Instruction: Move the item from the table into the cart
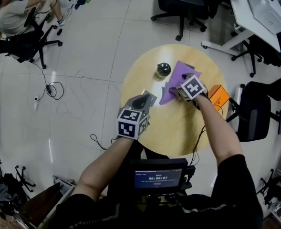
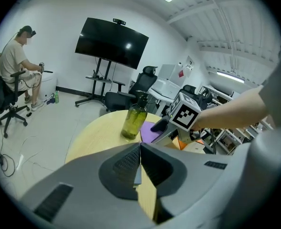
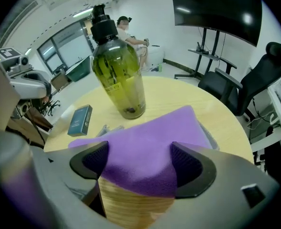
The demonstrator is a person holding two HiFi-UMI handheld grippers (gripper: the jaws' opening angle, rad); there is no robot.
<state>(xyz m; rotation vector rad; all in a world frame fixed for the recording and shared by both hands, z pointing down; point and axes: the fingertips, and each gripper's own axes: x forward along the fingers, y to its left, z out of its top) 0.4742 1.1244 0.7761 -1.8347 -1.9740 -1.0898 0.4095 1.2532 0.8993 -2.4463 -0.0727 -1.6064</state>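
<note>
A round wooden table point(image 1: 178, 132) sits in the middle of the head view. On it a purple cloth point(image 3: 145, 142) lies flat, right of centre, well in from the near edge. A green pump bottle point(image 3: 119, 75) stands upright just beside the cloth's far edge. A small teal box point(image 3: 79, 120) lies flat to the left of the cloth in the right gripper view. An orange box point(image 1: 219, 95) sits at the table's right edge in the head view.

The right hand-held gripper point(image 3: 139, 159) points steeply down over the cloth. Its jaws stand wide apart, one on each side of the cloth's near edge. The purple fabric spans the gap between them, but the pads are not pressed into it, so nothing is gripped. The cloth rests on the table.

The left hand-held gripper point(image 2: 140, 149) hovers over the left part of the table, lower left of the cloth in the head view and apart from it. Its jaws are closed together, with nothing between them. It faces the bottle and the other gripper's marker cube point(image 2: 185, 112).

Beyond the table, a person point(image 1: 11, 13) sits on an office chair at the upper left of the head view. A large dark screen point(image 2: 111, 42) on a stand is in the upper middle of the left gripper view.
</note>
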